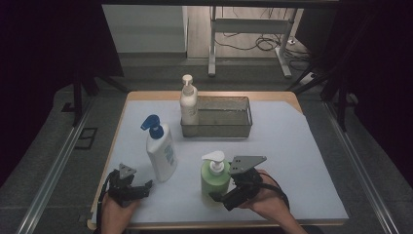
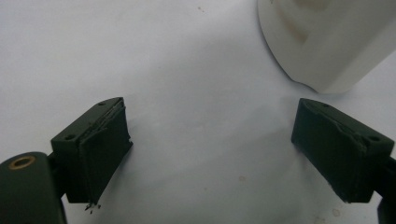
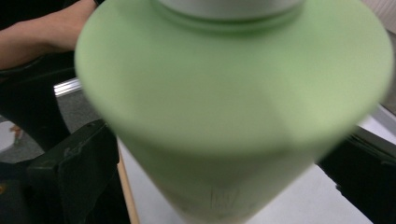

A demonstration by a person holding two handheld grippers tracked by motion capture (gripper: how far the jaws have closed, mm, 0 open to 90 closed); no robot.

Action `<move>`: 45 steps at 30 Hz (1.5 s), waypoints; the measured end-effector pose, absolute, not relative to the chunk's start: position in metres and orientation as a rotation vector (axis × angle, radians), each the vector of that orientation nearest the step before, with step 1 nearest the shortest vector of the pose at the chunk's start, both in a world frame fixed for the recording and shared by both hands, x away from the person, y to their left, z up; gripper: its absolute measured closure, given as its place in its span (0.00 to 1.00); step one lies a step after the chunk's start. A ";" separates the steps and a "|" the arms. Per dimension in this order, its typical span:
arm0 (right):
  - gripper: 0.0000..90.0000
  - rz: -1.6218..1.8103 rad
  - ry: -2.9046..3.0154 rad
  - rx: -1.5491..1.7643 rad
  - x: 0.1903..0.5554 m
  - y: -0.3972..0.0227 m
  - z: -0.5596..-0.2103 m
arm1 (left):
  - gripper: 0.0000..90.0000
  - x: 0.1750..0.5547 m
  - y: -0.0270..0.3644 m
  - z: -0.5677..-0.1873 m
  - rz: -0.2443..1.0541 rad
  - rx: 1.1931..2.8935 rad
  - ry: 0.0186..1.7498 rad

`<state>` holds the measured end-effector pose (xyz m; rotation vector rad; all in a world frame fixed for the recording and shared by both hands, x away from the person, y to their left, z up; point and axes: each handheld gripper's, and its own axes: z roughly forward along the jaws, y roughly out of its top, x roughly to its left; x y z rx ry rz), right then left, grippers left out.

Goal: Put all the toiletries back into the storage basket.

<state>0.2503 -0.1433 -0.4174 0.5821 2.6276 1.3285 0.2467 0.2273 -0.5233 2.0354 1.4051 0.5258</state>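
Pale blue-grey sheeting covers the table [image 1: 292,161], which stands in a dim room with dark curtains at both sides, a grey floor, and a metal frame and loose cables at the back. Near the front edge, the right gripper [image 1: 225,196] has its jaws on either side of the green bottle [image 1: 215,180], low on its body; the right gripper view has the green bottle [image 3: 233,107] filling the gap between the two black jaws, though whether they press on it yet I cannot tell. The bottle stands upright on the sheeting. The left gripper [image 1: 141,187] rests at the front left with its jaws wide and nothing between them, just beside the white bottle with the blue pump [image 1: 160,151]. At the back, a cream pump bottle [image 1: 189,103] already stands in the left end of the metal tray [image 1: 234,130]. Judging by that, one bottle seems put away, and the green one and the white one seem left to go.
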 end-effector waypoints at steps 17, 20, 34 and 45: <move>0.13 1.332 2.578 0.562 0.251 -0.129 -0.416 | 0.12 0.247 0.227 -0.523 0.527 2.035 1.405; 0.13 1.308 2.590 0.552 0.251 -0.128 -0.414 | 0.12 0.247 0.227 -0.523 0.527 2.035 1.405; 0.13 1.247 2.576 0.573 0.251 -0.132 -0.403 | 0.12 0.247 0.227 -0.523 0.527 2.038 1.404; 0.13 1.258 2.540 0.638 0.263 -0.138 -0.390 | 0.12 0.247 0.227 -0.523 0.526 2.033 1.407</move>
